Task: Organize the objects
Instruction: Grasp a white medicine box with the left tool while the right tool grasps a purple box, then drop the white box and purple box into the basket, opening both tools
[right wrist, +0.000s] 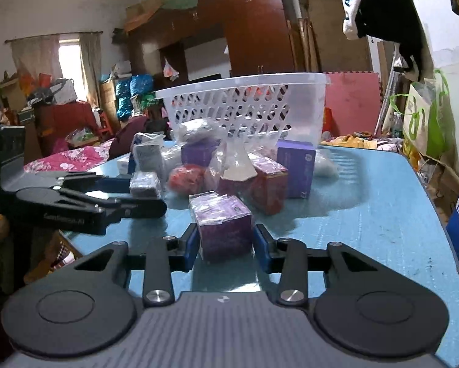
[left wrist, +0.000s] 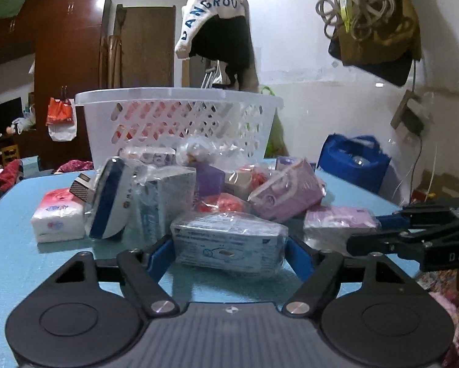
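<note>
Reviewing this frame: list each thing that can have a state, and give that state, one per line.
left gripper: around the blue-grey wrapped pack, which lies on the blue table; contact unclear.
right gripper: shut on the purple wrapped box, which rests on the table.
white basket: upright behind the pile, contents unclear.
white tissue pack: lying flat, untouched.
</note>
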Action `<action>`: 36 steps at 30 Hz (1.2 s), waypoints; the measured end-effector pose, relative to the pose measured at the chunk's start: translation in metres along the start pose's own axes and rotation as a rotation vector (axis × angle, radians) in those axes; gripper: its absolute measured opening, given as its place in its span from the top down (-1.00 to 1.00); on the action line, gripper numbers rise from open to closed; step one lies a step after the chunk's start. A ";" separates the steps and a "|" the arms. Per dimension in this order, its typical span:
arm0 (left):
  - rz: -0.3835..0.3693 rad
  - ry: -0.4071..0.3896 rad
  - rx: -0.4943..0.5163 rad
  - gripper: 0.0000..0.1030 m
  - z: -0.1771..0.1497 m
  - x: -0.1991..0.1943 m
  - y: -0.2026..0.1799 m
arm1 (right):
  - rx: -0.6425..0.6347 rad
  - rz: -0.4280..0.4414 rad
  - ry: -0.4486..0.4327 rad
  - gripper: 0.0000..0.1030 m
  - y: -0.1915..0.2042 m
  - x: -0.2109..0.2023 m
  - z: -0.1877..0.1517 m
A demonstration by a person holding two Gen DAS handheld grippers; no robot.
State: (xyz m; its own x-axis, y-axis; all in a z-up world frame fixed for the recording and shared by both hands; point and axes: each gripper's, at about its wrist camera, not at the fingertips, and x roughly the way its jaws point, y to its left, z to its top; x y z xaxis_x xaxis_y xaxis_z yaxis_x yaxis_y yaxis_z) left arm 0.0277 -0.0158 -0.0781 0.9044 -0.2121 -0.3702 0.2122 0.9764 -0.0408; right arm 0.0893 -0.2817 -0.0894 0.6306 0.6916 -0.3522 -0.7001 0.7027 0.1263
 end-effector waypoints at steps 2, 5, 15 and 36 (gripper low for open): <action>-0.004 -0.032 -0.009 -0.57 0.000 -0.010 0.005 | -0.001 0.002 -0.011 0.18 0.000 -0.006 0.001; -0.002 -0.080 -0.015 -0.57 0.005 -0.025 0.010 | 0.005 0.016 -0.040 0.18 -0.001 -0.016 0.006; 0.016 -0.169 -0.070 -0.57 0.022 -0.049 0.035 | 0.035 0.038 -0.100 0.18 -0.002 -0.019 0.016; -0.007 -0.248 -0.180 -0.57 0.094 -0.041 0.066 | 0.031 0.050 -0.185 0.20 -0.005 0.006 0.082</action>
State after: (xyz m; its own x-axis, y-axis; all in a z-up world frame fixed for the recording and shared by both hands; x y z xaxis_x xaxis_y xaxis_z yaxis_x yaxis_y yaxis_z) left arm 0.0394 0.0532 0.0215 0.9706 -0.2007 -0.1329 0.1695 0.9619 -0.2145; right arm 0.1238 -0.2670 -0.0166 0.6484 0.7423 -0.1690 -0.7229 0.6699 0.1691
